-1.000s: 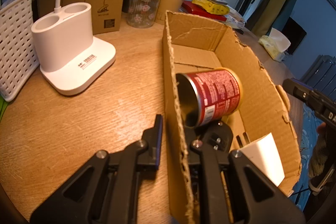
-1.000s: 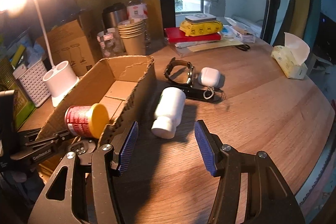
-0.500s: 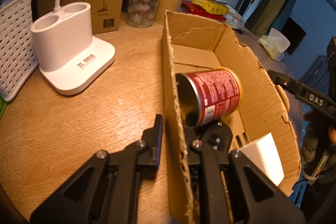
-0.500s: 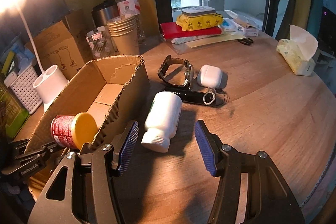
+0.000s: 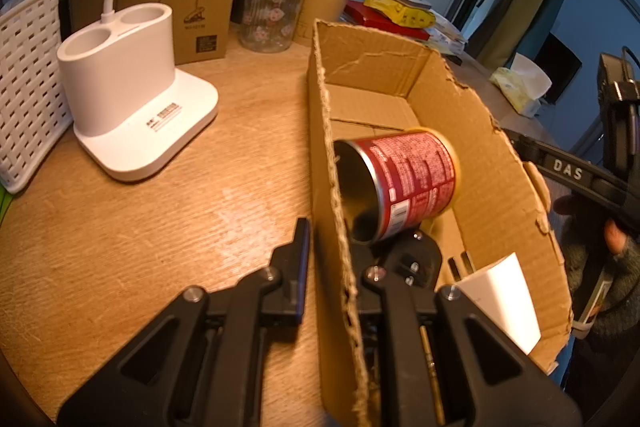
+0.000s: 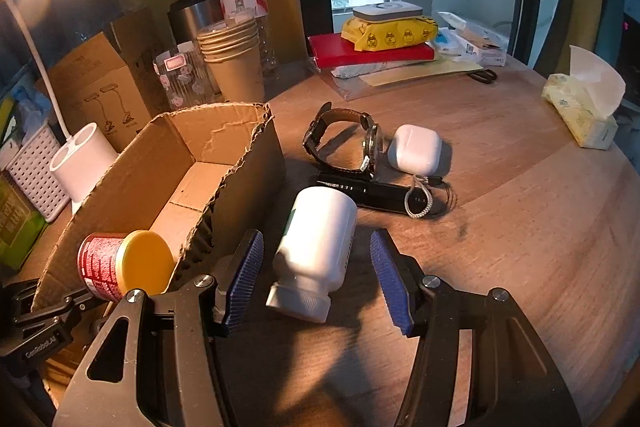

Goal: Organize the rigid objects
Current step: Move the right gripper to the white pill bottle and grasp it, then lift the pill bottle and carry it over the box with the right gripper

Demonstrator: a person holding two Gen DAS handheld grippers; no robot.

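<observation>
Closer now, the right gripper [image 6: 316, 277] has open fingers flanking the white bottle [image 6: 316, 239]; "DAS" marks it. Left gripper [image 5: 328, 251] pinches the cardboard box [image 5: 324, 163] wall, red can [image 5: 404, 183] at 1 o'clock.

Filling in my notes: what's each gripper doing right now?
Left gripper: shut on the cardboard box wall.
Right gripper: open, straddling the white bottle, not gripping.

L gripper [image 5: 326, 259]: black frame, silver screws behind fingers. R gripper [image 6: 316, 279]: black, blue ribbed pads [image 6: 244, 275], silver screws. Grey knit glove [image 5: 612, 267].
</observation>
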